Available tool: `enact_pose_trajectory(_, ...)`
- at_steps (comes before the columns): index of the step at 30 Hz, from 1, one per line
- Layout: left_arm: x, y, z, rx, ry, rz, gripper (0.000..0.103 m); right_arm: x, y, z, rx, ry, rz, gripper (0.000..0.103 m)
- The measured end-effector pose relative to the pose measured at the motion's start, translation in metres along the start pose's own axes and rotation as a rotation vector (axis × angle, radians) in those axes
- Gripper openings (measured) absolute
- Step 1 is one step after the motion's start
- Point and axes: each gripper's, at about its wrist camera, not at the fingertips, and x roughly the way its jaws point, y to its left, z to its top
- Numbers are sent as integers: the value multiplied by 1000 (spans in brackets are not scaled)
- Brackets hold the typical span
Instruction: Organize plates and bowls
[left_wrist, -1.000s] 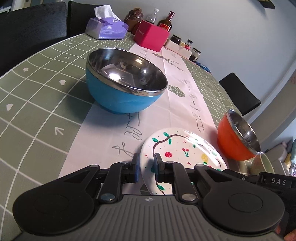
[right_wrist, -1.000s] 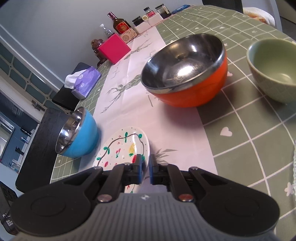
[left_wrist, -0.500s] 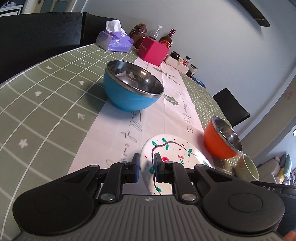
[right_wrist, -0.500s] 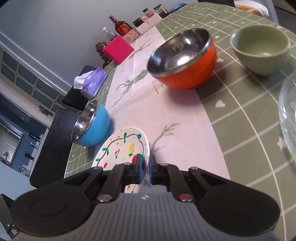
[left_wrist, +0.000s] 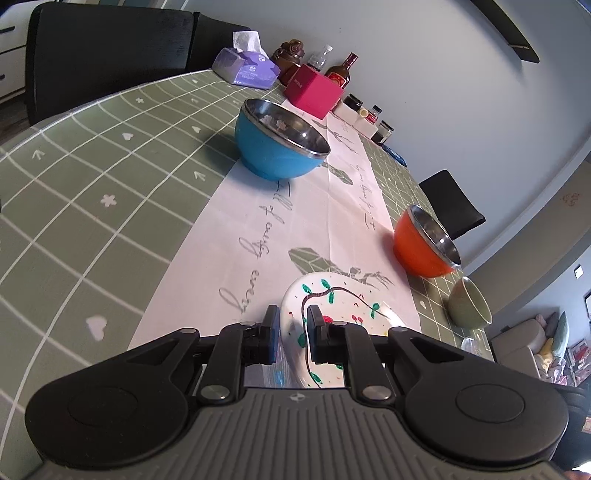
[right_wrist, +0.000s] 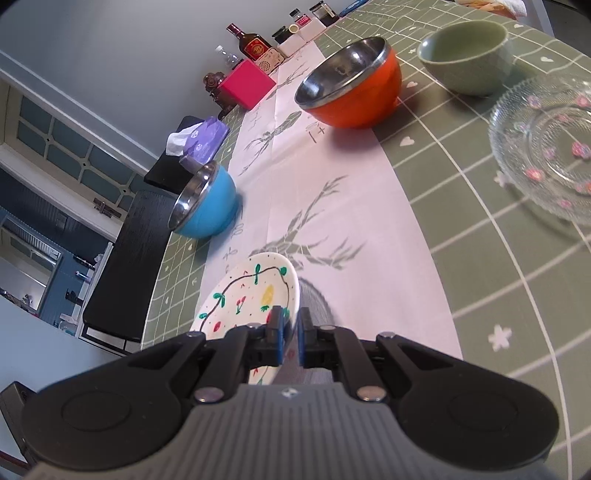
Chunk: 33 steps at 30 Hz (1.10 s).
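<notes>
A white plate painted with vines and cherries is held above the table by both grippers. My left gripper is shut on its near left rim. My right gripper is shut on the opposite rim of the same plate. A blue steel-lined bowl stands on the white runner far ahead and shows at left in the right wrist view. An orange steel-lined bowl and a green ceramic bowl stand on the table. A clear glass plate with pink flowers lies at right.
A green checked tablecloth with a white runner covers the table. A pink box, a tissue pack, bottles and jars line the far end. Black chairs stand beyond the table.
Both grippers have pulled back and up with the painted plate; the bowls look farther away. The glass plate has come into the right wrist view.
</notes>
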Motion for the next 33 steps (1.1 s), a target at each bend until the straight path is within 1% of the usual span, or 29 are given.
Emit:
enact_pose_trajectory(6,1,1,-8,10,9,-6,17,-2,-4,-5,-8,1,-17,5)
enact_pose_trajectory(10,3,1,-10,19,13,2,17,-2,-4,-5,-23,4,-20,5)
enact_pose_trajectory(12,4,1,-10,27,26,7,17,-1,-3,-5,-44,6,-34,6)
enact_pose_trajectory(17,5,-2,-9,52,28,18,17,1,-2,-6,-60,15,-49,6)
enact_pose_trajectory(22,4,-2,-9,63,36,23,17,1,7,-4,-118,33,-86,7)
enact_pose_trajectory(26,6,-2,-9,75,45,56,17,4,13,-6,-162,54,-103,7)
enact_pose_trajectory(28,10,1,-9,56,74,61,17,5,17,-6,-187,55,-118,7)
enact_pose_trajectory(30,10,4,-10,54,77,51,17,5,18,-6,-199,53,-130,6)
enact_pose_trajectory(33,10,2,-11,59,76,55,17,5,19,-5,-220,44,-148,5)
